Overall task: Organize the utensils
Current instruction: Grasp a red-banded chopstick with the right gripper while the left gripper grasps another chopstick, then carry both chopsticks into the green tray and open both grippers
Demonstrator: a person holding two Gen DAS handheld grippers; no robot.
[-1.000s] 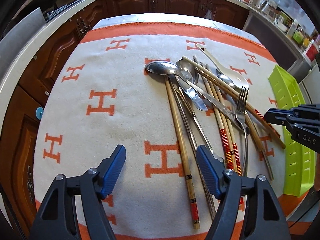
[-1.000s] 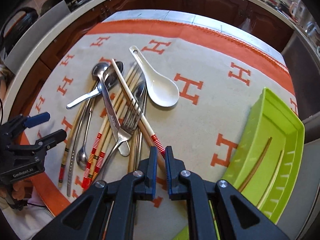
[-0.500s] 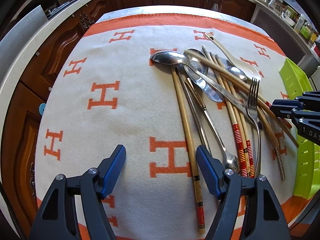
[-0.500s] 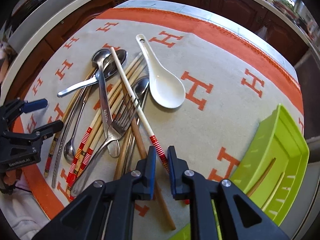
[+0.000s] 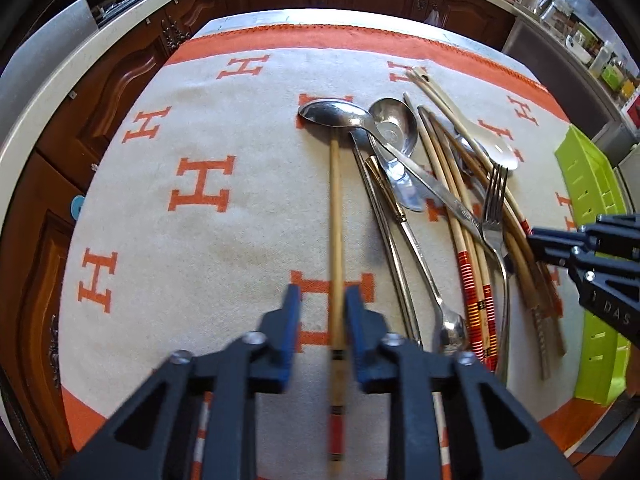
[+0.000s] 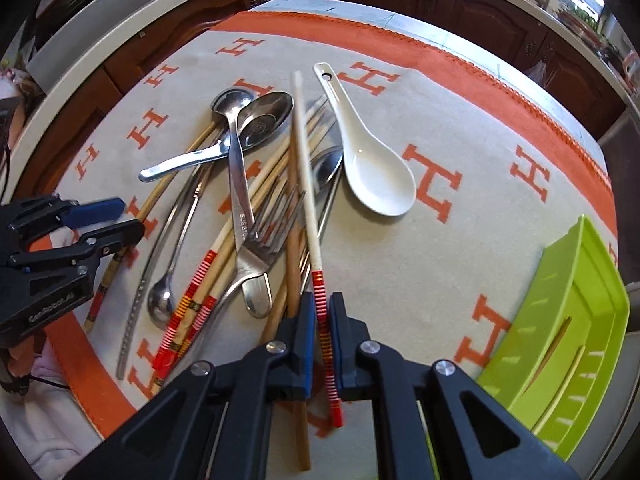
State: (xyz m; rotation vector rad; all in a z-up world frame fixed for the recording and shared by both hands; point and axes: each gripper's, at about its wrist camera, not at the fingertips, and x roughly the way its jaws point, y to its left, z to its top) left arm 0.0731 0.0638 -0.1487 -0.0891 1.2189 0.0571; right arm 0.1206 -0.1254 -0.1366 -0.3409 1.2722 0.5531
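Observation:
A heap of spoons, a fork (image 5: 494, 200), knives and chopsticks lies on a beige cloth (image 5: 200, 240) with orange H marks. My left gripper (image 5: 322, 312) points down at the heap's left edge. Its jaws are closing around a plain bamboo chopstick (image 5: 335, 220); the right pad touches it and a gap shows at the left pad. My right gripper (image 6: 322, 316) is closing tight on a pale chopstick with red stripes (image 6: 306, 184), which lies over the fork (image 6: 276, 220). A white ceramic spoon (image 6: 376, 176) rests just right of the heap.
A lime-green tray (image 6: 580, 280) stands at the cloth's right edge with two chopsticks (image 6: 552, 356) inside. Dark wooden cabinets and a pale counter rim (image 5: 48, 128) ring the table. The left gripper (image 6: 120, 220) shows low on the left in the right wrist view.
The left jaws have swung from wide apart to close around the bamboo chopstick, which now runs straight between them. The right jaws have narrowed onto the red-striped chopstick.

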